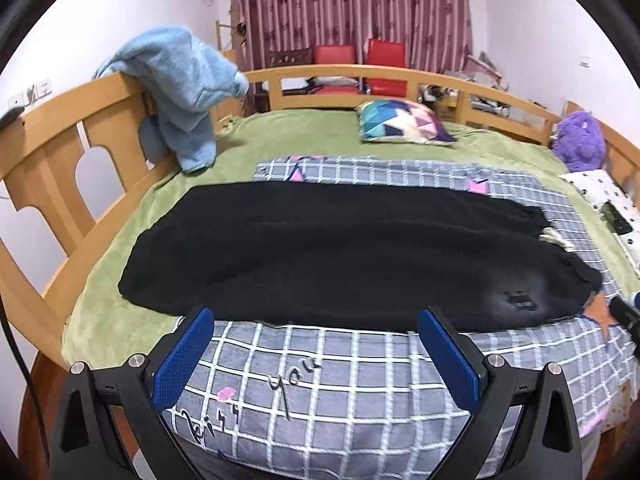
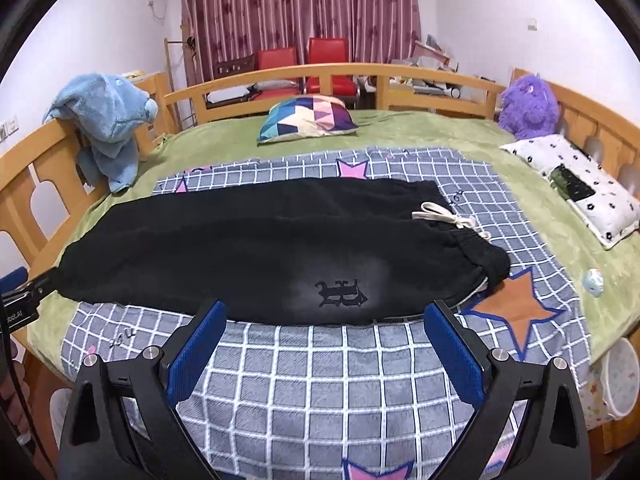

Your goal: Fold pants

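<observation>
Closest thing in both wrist views is the blue-padded fingers: the left gripper [image 1: 316,320] and the right gripper [image 2: 326,314] are both spread wide with nothing between them, hovering over the grey checked blanket [image 2: 320,380] at the near edge of the bed. Right past the fingertips, at 12 o'clock, the black pants [image 2: 260,240] lie flat across the blanket, already doubled leg on leg by the look of it, with the waistband and its white drawstring [image 2: 444,216] out at about 2 o'clock and the cuffs running off toward 9 o'clock onto the green bedspread [image 2: 420,128]. The fabric looks soft and a bit thick, so I'd guess it's light, floppy and will sag and drag, not slide; pinching the cuff end and the waistband edge through both layers seems the safe bet. The little logo [image 2: 340,292] sits near the front hem. Plenty of open blanket beyond the pants for folding over. Further back there's a geometric cushion [image 2: 308,118] at 12, a blue plush towel [image 2: 104,120] slung on the wooden rail [image 2: 24,160] at 10, a purple plush toy [image 2: 528,106] at 2 and a white spotted pillow [image 2: 580,188] below it, all well apart from the pants.
</observation>
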A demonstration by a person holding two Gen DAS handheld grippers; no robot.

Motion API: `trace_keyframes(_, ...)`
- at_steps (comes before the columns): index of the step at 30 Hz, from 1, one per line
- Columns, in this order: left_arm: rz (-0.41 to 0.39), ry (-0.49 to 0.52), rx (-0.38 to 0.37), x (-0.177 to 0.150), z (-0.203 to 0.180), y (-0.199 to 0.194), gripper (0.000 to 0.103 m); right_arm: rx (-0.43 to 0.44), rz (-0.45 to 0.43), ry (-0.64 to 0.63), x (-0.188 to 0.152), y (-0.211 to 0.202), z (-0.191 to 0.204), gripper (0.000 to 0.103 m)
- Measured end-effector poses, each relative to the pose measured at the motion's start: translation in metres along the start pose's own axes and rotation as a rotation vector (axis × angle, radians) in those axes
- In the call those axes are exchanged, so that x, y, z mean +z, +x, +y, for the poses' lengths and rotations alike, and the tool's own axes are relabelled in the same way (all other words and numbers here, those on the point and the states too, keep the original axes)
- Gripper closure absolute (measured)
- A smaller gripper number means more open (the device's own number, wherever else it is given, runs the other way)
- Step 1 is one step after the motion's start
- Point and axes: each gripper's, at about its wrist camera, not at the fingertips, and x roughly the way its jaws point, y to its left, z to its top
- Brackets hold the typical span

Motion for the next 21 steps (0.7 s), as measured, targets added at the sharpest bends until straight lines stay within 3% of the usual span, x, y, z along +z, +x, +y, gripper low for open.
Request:
trace_keyframes(2, 0.033, 0.003, 0.032, -0.005, 0.008, 0.025, 0.000, -0.013, 0.007, 0.007, 0.001, 0.020, -0.010, 0.005)
trace_keyframes(8, 0.140, -0.047, 0.035, -0.026, 0.037, 0.088, 0.001, -0.024, 0.067, 0.079, -0.016, 0.087, -0.046, 0.016)
trace_keyframes(10, 0.166, -0.092, 0.021, -0.033, 0.050, 0.106, 0.001, -0.036, 0.106, 0.105, -0.024, 0.111, -0.057, 0.023)
trace_keyframes(12, 0.192, -0.109, 0.016, -0.039, 0.059, 0.120, 0.001, -0.044, 0.162, 0.129, -0.031, 0.132, -0.066, 0.039)
trace_keyframes(13, 0.197, -0.115, 0.014, -0.042, 0.063, 0.126, 0.002, -0.042, 0.190, 0.147, -0.034, 0.142, -0.071, 0.041)
trace_keyframes(17, 0.218, -0.170, -0.043, -0.051, 0.078, 0.143, 0.002, 0.013, 0.211, 0.228, -0.045, 0.158, -0.091, 0.042)
trace_keyframes(21, 0.226, -0.233, -0.093, -0.054, 0.092, 0.157, 0.003, 0.014, 0.193, 0.259, -0.047, 0.164, -0.103, 0.042)
